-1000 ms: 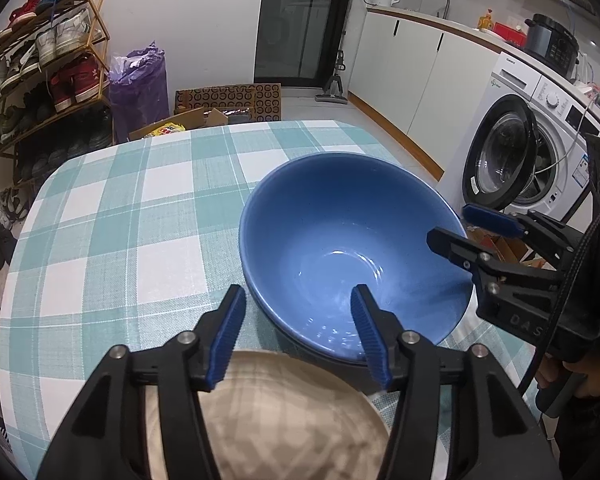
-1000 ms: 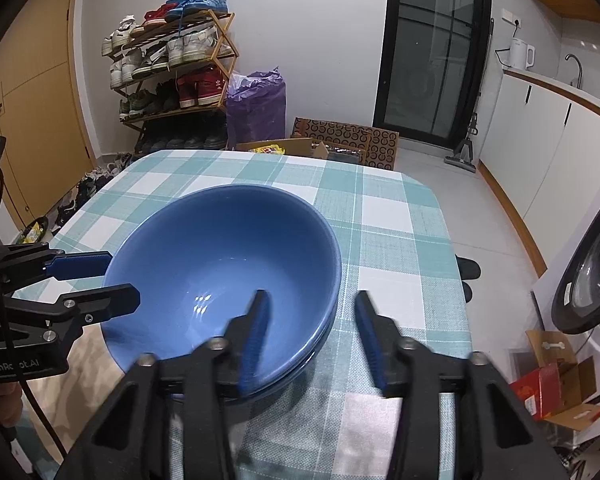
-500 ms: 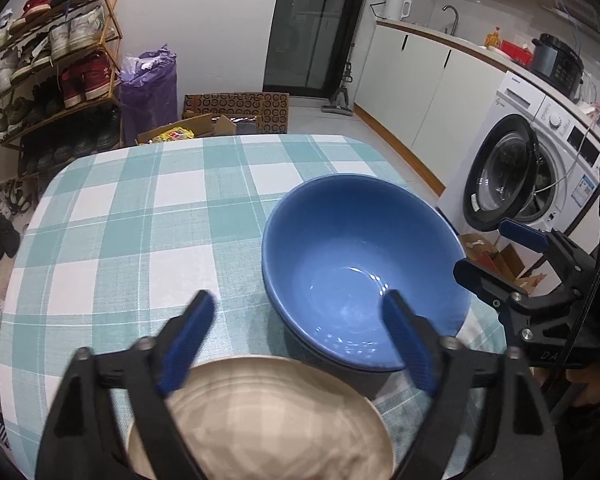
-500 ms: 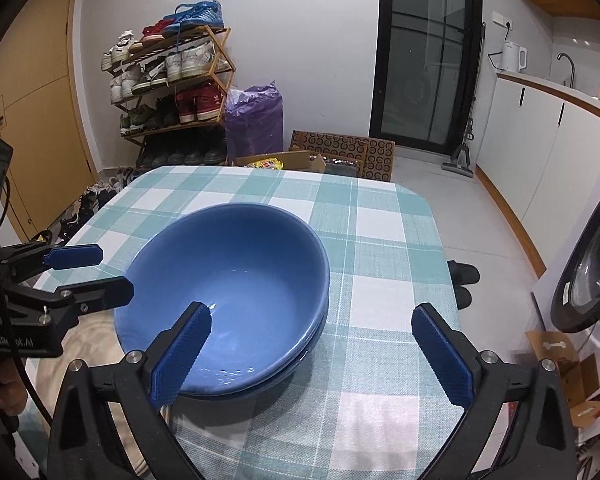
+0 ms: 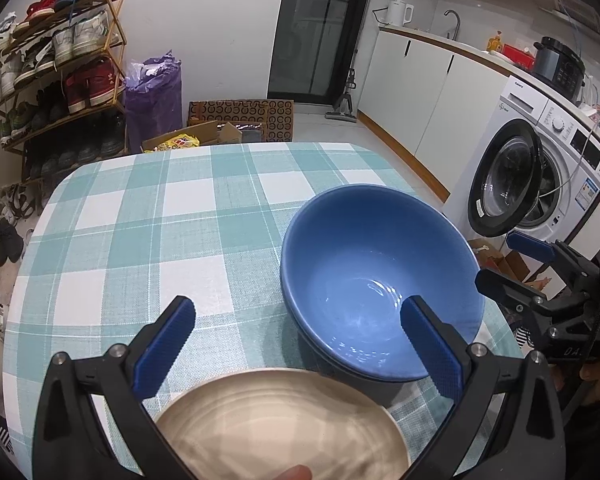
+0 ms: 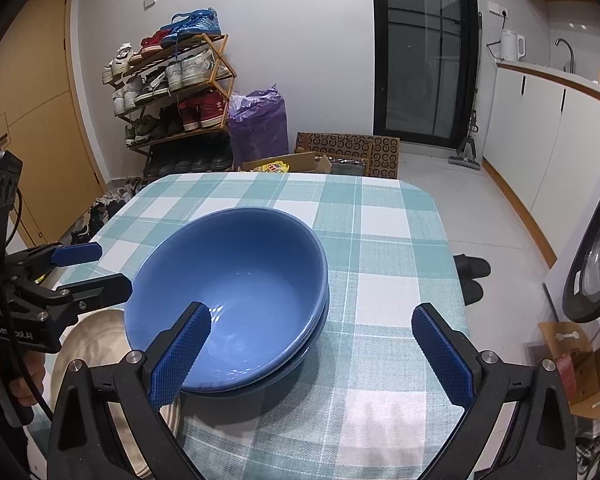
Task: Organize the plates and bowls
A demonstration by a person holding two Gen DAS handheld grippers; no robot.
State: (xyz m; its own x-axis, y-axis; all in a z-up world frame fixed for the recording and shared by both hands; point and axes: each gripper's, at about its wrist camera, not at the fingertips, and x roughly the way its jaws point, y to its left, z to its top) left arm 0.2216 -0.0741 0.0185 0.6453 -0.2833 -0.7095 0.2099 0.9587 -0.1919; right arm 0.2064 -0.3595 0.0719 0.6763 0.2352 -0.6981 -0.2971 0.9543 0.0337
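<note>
Right wrist view shows both the right gripper (image 6: 312, 356) and the left gripper (image 5: 296, 354) with jaws just opened wide and empty, releasing the stacked glossy blue ceramic bowls (image 6: 236, 280) on the checked teal tablecloth (image 6: 380, 248), so stacking looks done.

"Galanz" on washing machine (image 5: 540, 168)

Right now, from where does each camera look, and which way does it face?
Left wrist: sits on the left gripper, facing down over the beige plate towards the blue bowl; its open fingers show.
Right wrist: sits on the right gripper, facing down at the same bowl; its open fingers and a hand show.
Shared: bowl, plate, checked table, each other's gripper.
</note>
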